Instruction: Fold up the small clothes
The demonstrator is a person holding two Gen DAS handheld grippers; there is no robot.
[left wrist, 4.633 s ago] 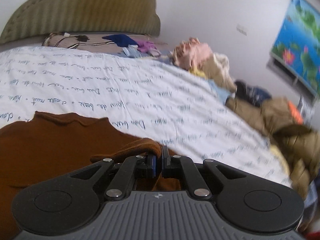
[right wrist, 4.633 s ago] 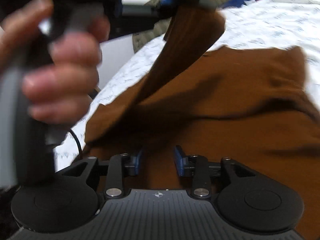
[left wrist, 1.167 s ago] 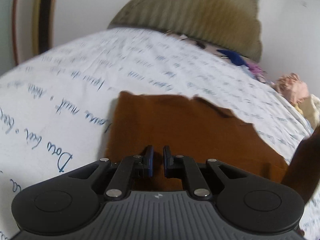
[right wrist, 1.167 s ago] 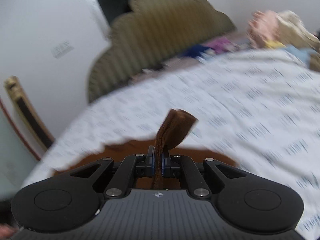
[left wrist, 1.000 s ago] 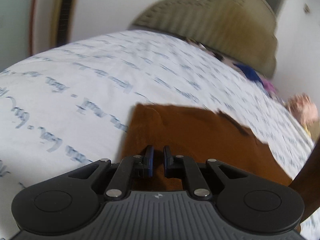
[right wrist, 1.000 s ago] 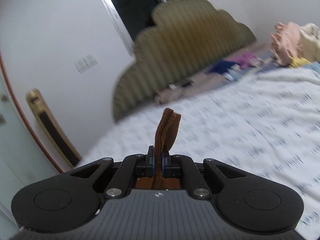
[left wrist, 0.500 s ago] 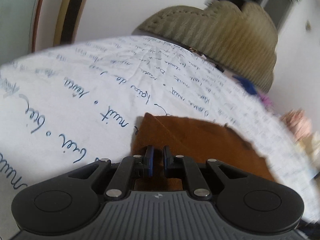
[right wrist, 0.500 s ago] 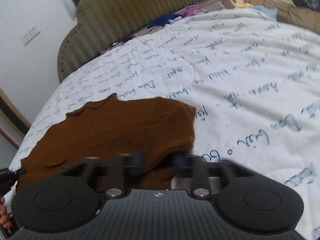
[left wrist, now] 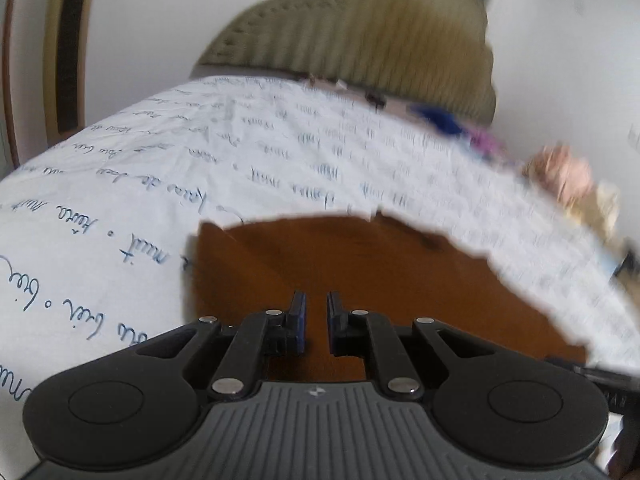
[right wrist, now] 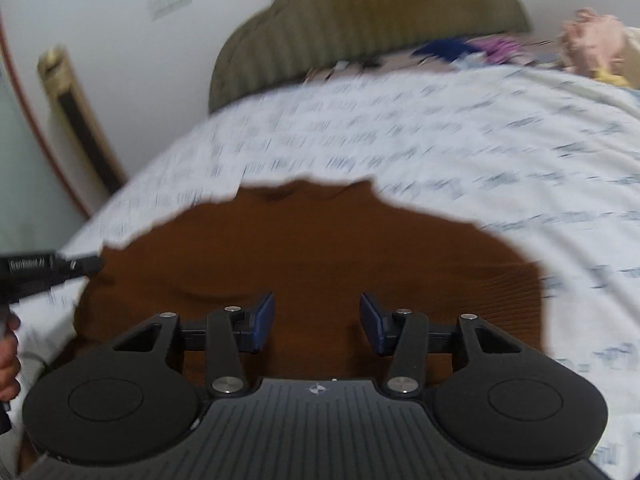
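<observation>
Brown garment lies spread flat on the bed's white sheet with blue handwriting print, directly under both tools. Right gripper hovers over it with its jaws wide apart, holding nothing. Left gripper keeps only a narrow gap, nothing between its pads. Beyond stand an olive headboard and piled clothes.

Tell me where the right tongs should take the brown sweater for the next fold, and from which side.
Probably the brown sweater is best taken at its right edge, approaching from the right side over the bedsheet. It lies flat there with a thick, doubled edge clear of the sheet's print, so one finger could slide beneath. The right tongs are open above its middle, holding nothing.
</observation>
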